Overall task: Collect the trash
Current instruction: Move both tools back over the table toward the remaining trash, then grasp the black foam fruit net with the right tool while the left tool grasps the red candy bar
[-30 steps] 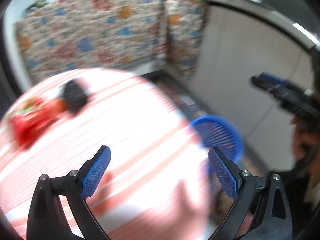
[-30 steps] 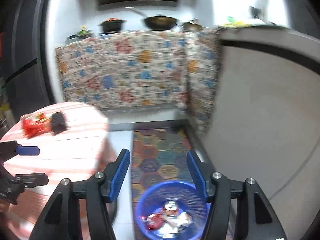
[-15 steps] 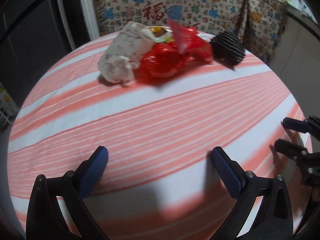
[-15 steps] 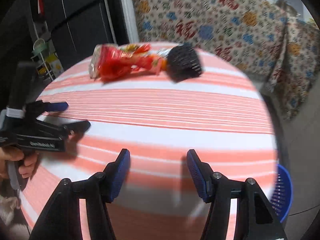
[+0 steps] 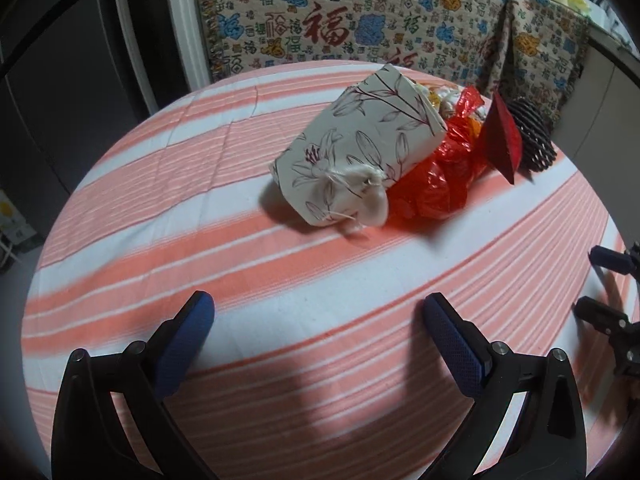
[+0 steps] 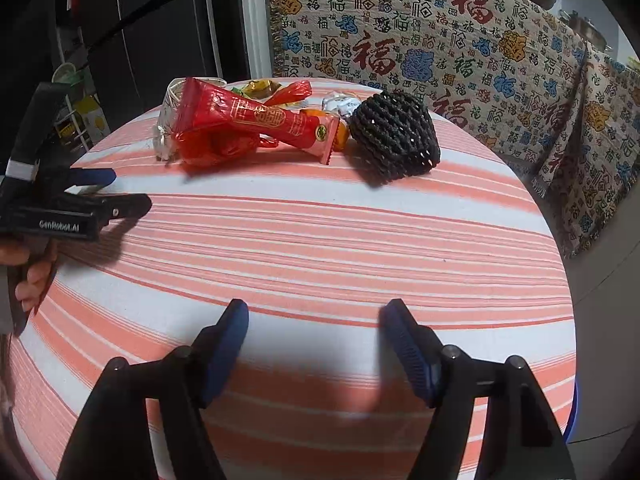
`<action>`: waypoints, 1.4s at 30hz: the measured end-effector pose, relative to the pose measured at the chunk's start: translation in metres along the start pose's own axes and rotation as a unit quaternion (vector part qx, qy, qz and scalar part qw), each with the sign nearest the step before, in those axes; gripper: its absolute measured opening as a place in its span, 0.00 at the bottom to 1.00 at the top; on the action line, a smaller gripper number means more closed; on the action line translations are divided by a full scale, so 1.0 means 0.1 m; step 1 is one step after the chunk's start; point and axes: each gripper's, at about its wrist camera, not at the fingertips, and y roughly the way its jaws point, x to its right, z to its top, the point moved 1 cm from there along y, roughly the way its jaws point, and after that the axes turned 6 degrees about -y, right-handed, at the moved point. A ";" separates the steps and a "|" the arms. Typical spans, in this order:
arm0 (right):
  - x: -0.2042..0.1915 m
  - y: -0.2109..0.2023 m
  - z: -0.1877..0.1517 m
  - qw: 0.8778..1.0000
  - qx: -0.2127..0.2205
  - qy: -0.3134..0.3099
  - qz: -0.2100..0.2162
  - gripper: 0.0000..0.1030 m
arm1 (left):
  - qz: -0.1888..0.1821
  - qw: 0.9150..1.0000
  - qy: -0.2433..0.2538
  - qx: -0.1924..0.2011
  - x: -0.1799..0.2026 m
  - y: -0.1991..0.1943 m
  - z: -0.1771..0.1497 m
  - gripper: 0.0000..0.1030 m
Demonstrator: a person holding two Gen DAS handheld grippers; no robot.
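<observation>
Surface: a round surface [image 5: 248, 280] under a red-and-white striped cloth, carrying one cluster of litter at its far side.
Trash location: a floral paper box [image 5: 356, 148] lies tipped on its side, touching a crumpled red plastic bag [image 5: 436, 184]; a long red wrapper [image 6: 256, 118] rests across the bag; a black foam fruit net [image 6: 394, 138] sits just beside them.
Small items: candy wrappers [image 6: 276, 90] show behind the red wrapper, too small to tell apart.
Left gripper [image 5: 320, 344]: jaws wide, nothing between them, hovering above bare cloth and pointing steeply down toward the box.
Right gripper [image 6: 314, 346]: jaws have just been opening and stand wide, nothing between them; aimed at the gap between wrapper and net.
Reason for posture: both likely spread early so bulky, soft pieces fit between the pads.
Bin: a sliver of blue basket [image 6: 573, 412] shows past the surface's right edge, apparently the drop point.
Progress: every visible piece here remains uncollected.
</observation>
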 end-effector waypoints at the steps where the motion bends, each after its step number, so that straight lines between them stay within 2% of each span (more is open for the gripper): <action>1: -0.01 0.01 0.00 1.000 0.000 0.000 -0.001 0.71 | 0.000 1.000 0.000 0.000 0.00 0.00 0.00 1.00; 10: 0.06 0.02 0.01 1.000 0.000 0.000 0.004 0.71 | 0.000 1.000 0.000 0.000 -0.01 0.00 0.00 1.00; 13: 0.25 0.11 0.18 1.000 -0.007 0.000 -0.022 0.71 | 0.000 1.000 0.000 0.001 -0.01 0.00 -0.01 1.00; 19: 0.52 0.10 0.79 0.998 0.050 0.006 -0.048 0.71 | 0.000 1.000 0.000 0.001 0.00 0.00 -0.01 1.00; 23: 0.63 0.45 1.05 0.998 0.029 0.021 -0.047 0.69 | 0.001 1.000 0.001 0.002 0.00 0.00 0.00 1.00; 24: 0.67 0.51 1.05 0.998 0.025 0.029 -0.044 0.61 | 0.000 1.000 0.001 0.002 -0.01 0.00 -0.01 1.00; 25: 0.70 0.55 1.05 0.998 0.021 0.035 -0.037 0.31 | 0.000 1.000 0.001 0.002 -0.01 0.00 -0.01 1.00; 26: 0.73 0.61 1.02 0.999 0.008 0.040 -0.022 0.12 | 0.001 1.000 0.001 0.002 -0.01 0.00 -0.01 1.00; 29: 0.73 0.50 0.86 0.999 0.009 0.043 -0.013 0.11 | 0.000 1.000 0.001 0.003 0.00 0.00 -0.01 1.00; 33: 0.64 0.12 0.46 0.999 0.012 0.048 0.004 0.10 | -0.005 1.000 0.004 0.006 0.00 -0.04 -0.03 0.99; 35: 0.56 -0.08 0.22 0.999 0.012 0.044 0.007 0.10 | -0.034 0.999 0.008 0.017 0.02 -0.18 -0.04 0.99; 39: 0.36 -0.35 -0.07 0.999 0.025 0.037 0.020 0.10 | -0.111 0.990 0.029 0.077 0.23 -0.60 0.15 0.99; 42: 0.30 -0.50 -0.22 0.998 0.044 0.039 0.018 0.10 | -0.143 0.985 0.062 0.075 0.51 -0.65 0.44 0.99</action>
